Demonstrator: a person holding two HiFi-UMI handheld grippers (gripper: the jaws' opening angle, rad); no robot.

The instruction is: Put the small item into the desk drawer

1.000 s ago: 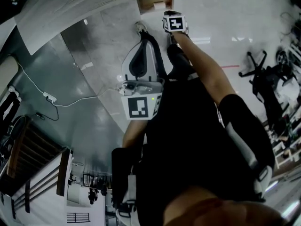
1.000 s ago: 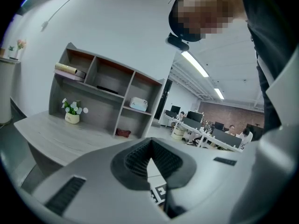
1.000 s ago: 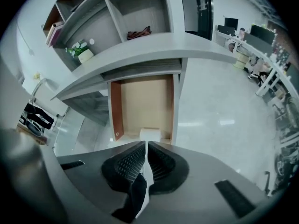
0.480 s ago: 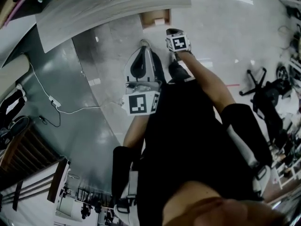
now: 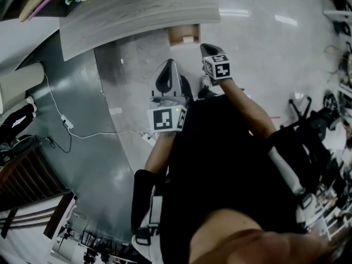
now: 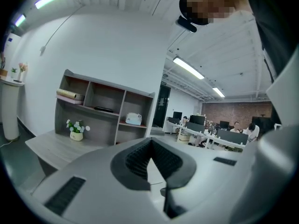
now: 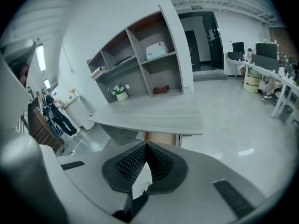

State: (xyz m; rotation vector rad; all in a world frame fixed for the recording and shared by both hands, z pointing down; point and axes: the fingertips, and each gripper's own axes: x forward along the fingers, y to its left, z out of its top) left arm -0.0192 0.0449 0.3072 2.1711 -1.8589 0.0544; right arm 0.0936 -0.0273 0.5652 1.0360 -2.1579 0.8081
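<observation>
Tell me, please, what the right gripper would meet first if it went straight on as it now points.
Probably the near edge of the desk, or the brown drawer just under it; nothing else shows ahead of the right gripper, though depth is unclear.

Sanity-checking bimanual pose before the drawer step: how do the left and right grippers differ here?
Reach: the right gripper is extended ahead, close to the wooden drawer under the desk; the left gripper sits back nearer the body.
Aim: the right gripper view looks down onto that desk; the left gripper view tilts up toward the shelf unit.
Shared: both have fingers shut.
</observation>
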